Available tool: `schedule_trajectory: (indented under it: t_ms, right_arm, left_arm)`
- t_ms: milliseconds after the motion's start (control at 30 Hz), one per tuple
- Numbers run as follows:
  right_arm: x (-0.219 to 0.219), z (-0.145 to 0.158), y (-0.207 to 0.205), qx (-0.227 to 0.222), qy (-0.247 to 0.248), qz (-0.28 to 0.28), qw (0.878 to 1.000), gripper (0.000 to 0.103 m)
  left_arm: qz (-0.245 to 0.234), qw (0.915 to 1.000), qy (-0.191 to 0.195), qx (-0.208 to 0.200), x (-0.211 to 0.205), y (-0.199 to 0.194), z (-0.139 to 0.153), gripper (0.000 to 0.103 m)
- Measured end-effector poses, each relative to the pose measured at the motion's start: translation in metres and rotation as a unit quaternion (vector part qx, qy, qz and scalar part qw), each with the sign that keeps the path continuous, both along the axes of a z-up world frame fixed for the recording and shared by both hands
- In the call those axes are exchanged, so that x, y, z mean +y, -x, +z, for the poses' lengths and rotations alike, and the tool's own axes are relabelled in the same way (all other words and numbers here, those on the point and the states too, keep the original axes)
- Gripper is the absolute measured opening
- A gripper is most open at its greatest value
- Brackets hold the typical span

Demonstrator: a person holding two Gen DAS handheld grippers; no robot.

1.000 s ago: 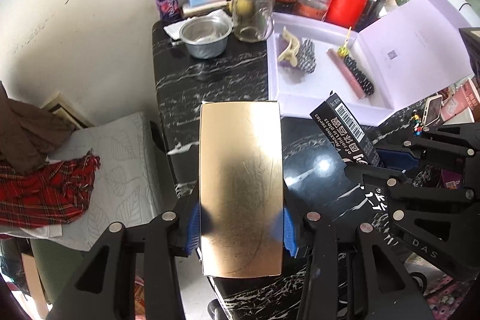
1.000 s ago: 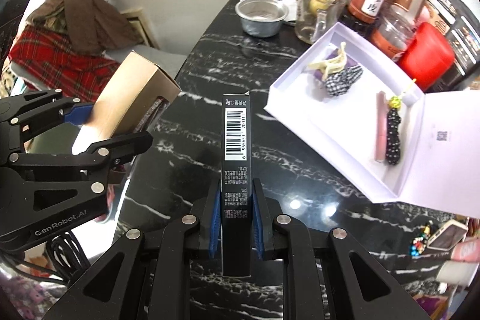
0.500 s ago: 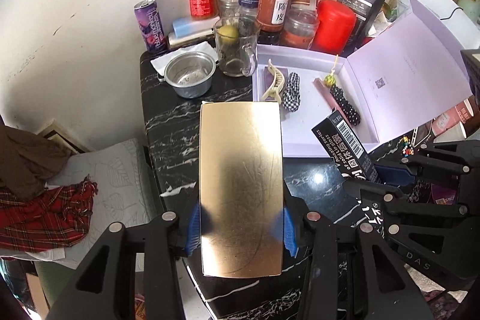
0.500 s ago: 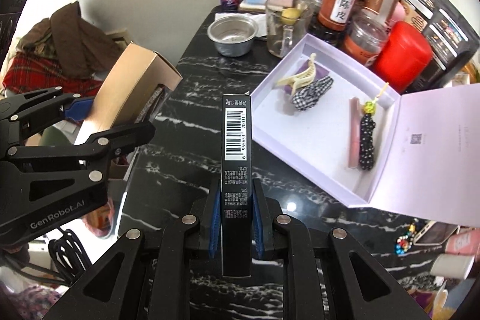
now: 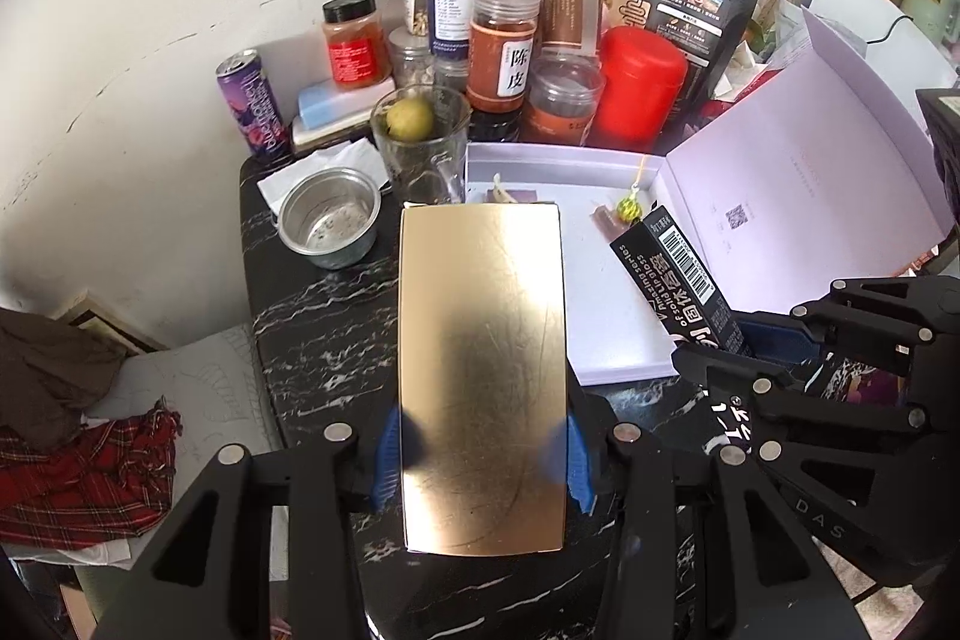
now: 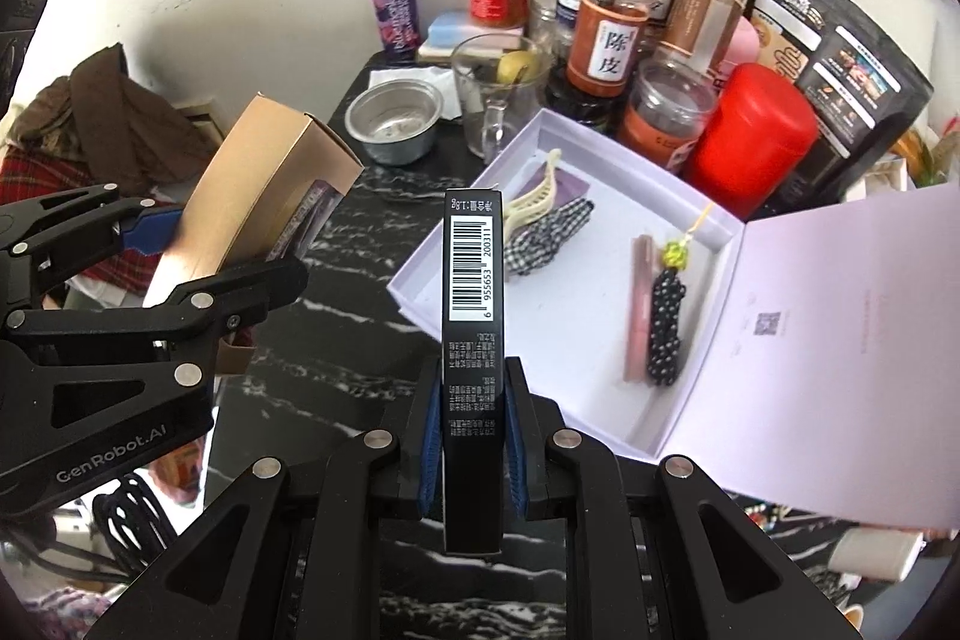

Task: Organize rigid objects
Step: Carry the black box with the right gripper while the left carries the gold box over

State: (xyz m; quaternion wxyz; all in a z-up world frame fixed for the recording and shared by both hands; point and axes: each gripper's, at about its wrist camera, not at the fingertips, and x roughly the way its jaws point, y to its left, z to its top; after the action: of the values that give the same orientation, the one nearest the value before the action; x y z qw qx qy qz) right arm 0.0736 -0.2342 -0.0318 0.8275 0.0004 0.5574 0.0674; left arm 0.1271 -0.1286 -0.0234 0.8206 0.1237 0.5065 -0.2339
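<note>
grippers are each carrying a carton above the black marble table (image 6: 336,340). left gripper (image 5: 483,460) is pinching a gold cardboard box (image 5: 483,370) by its long sides, its blue pads (image 5: 387,454) pressing in near the box's lower end, so the shiny gold face is filling the middle of the left wrist view. in the right wrist view the same box (image 6: 264,196) is showing at the left, tilted, hanging over the table's left edge.

right gripper (image 6: 471,430) is clamping a slim black carton (image 6: 471,328), barcode side facing the camera, the pads squeezing its narrow sides near the lower half. the carton is standing lengthwise along the fingers, and in this view it is overlapping the near left corner of the open lilac gift box (image 6: 600,388). whether it is over the tray or just short of it cannot be told.

inside the gift box tray a cream claw clip (image 6: 534,199) is lying beside a black-and-white checked hair tie (image 6: 546,235), and a pink stick (image 6: 636,304) is lying beside a dotted black scrunchie (image 6: 663,334) with a small yellow-green charm. the lid is lying open to the right.

at the back a steel bowl (image 6: 393,121), a glass mug (image 6: 498,91) with a yellow fruit inside, a purple can (image 6: 393,10), a red canister (image 6: 750,139) and clustered spice jars (image 6: 606,28) are standing against the wall.
</note>
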Motion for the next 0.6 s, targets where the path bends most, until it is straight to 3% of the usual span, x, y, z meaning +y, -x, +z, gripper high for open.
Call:
schedule_trajectory:
  t_ms: [600]
  right_arm:
    - [-0.056, 0.021, -0.038, -0.033, 0.012, -0.044, 0.998, 0.018]
  left_arm:
    - [-0.039, 0.9988, 0.015, -0.024, -0.058, -0.041, 0.017, 0.043]
